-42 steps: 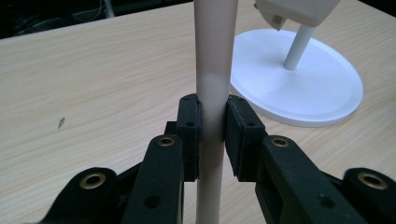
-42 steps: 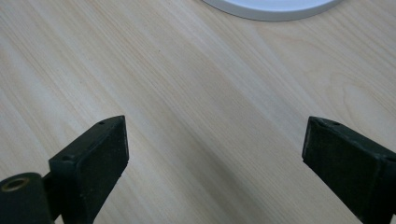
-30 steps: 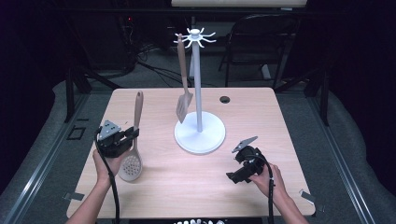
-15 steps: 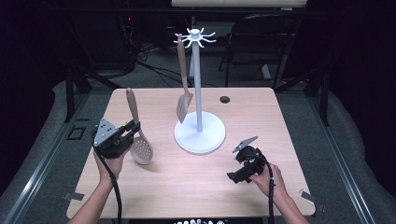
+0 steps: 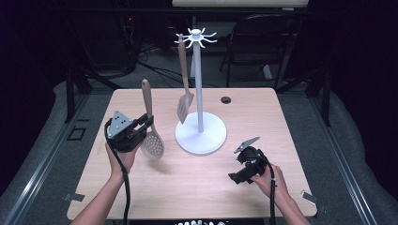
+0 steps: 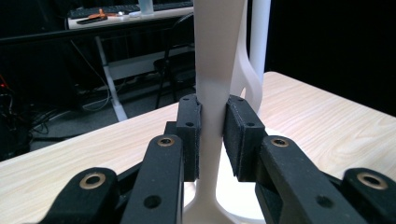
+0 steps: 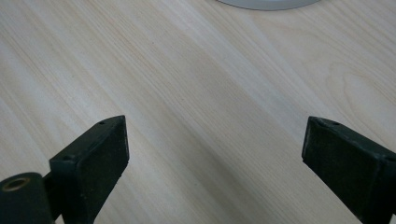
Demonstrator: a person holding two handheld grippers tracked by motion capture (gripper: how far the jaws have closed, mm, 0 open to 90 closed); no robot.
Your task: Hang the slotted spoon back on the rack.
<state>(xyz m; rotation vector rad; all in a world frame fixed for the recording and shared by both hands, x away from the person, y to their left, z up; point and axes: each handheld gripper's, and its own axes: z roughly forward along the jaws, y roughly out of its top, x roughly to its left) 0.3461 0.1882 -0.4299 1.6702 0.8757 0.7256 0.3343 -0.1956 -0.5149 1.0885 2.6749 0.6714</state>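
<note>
Your left gripper (image 6: 212, 140) hides part of the skimmer (image 6: 215, 56) handle btwn its pads; skimmer's top and bowl cut off by the frame. In the right gripper view, stand base (image 7: 266, 3) cut off at far edge.

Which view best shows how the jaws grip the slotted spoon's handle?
The left gripper view: both pads press the slotted spoon's pale handle between them. The high view shows the whole spoon raised in the left gripper, grip hidden. The right gripper view shows table.

Bright tabletop — dark, soft-focus surroundings
</note>
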